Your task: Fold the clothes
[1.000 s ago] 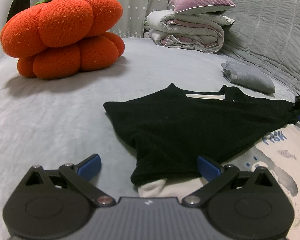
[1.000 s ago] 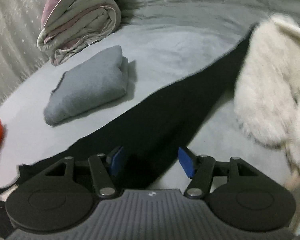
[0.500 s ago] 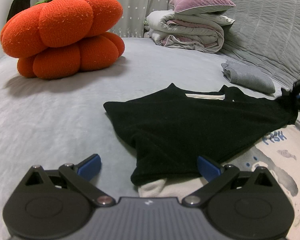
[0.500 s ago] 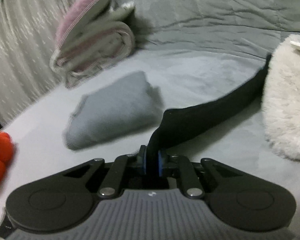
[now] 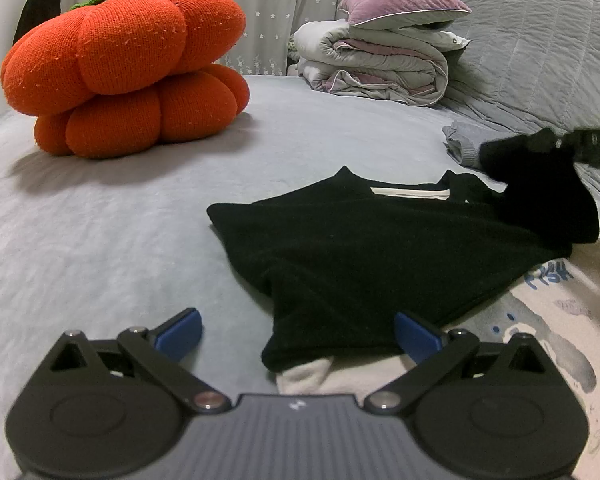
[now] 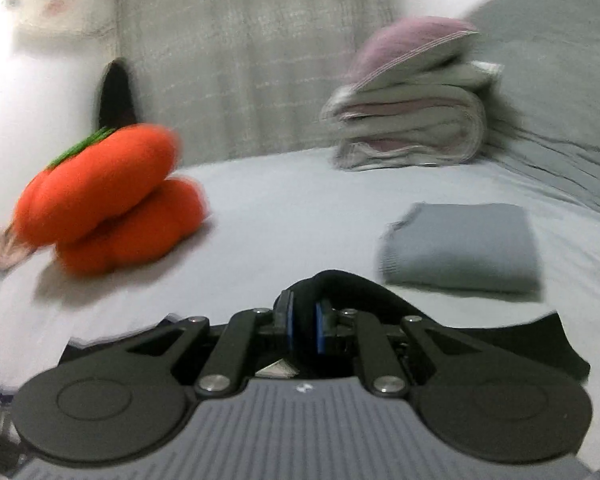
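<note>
A black garment [image 5: 380, 252] lies spread on the grey bed, its near hem over a cream printed cloth [image 5: 540, 320]. My left gripper [image 5: 298, 334] hovers open just in front of that hem, touching nothing. My right gripper [image 6: 304, 326] is shut on the garment's black sleeve [image 6: 340, 284], which loops up between the blue pads. In the left wrist view the right gripper [image 5: 596, 148] enters from the right edge, holding the sleeve [image 5: 540, 184] lifted above the garment's right side.
An orange pumpkin cushion [image 5: 128, 68] sits at the back left. A folded duvet stack with a purple pillow [image 5: 384, 56] rests against the grey headboard. A folded grey garment [image 6: 464, 248] lies beyond the black one.
My right gripper shut on the black sleeve, then lifted it and swung left over the garment while rolling. The left gripper stayed still and open.
</note>
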